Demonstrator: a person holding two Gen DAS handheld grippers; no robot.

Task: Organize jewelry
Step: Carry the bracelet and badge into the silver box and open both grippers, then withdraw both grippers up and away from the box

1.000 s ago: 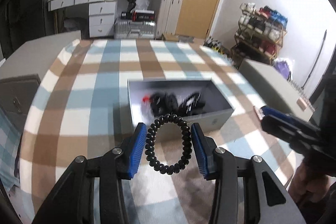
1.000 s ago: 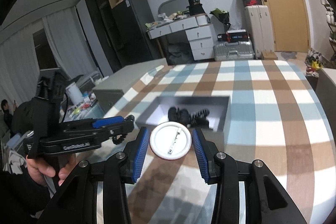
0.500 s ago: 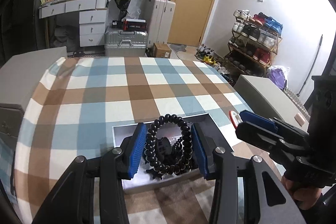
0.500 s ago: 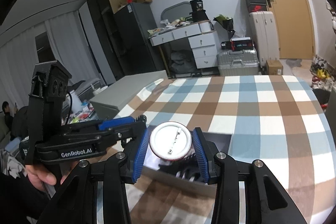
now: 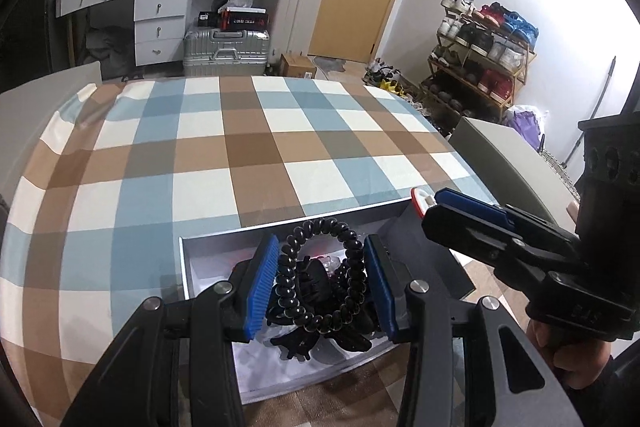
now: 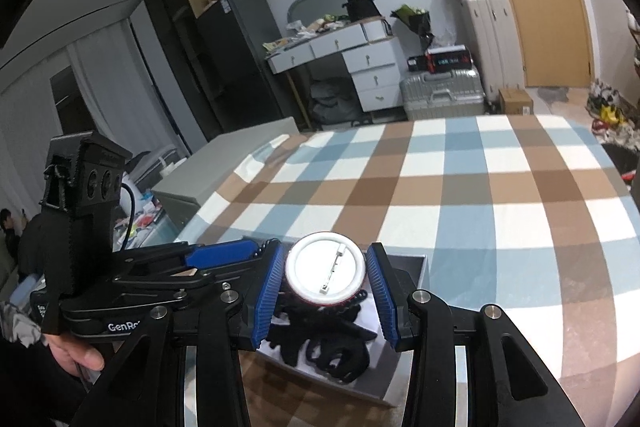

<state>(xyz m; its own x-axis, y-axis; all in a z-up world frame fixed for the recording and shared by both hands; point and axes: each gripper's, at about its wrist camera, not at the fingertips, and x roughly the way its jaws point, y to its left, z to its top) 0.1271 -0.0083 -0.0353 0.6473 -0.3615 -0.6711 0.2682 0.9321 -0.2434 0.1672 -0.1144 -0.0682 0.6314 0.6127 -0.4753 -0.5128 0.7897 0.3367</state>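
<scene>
The left gripper [image 5: 322,285] has its fingers clamped on a black coil bracelet [image 5: 320,277], and the right gripper [image 6: 325,285] has its fingers clamped on a round white pin badge [image 6: 325,275]; both hang over the open grey box [image 5: 208,247] on the checked surface [image 5: 240,147]. To drop them cleanly, I would lower each piece close above the dark pieces in the box, keep the two grippers from touching, and part the fingers one at a time.

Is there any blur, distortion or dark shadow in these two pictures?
Left wrist view: sharp, with the checked tablecloth bulging from fisheye distortion and black corners. Right wrist view: also sharp, the door curves, and the items inside the grey box lie in shadow.
</scene>
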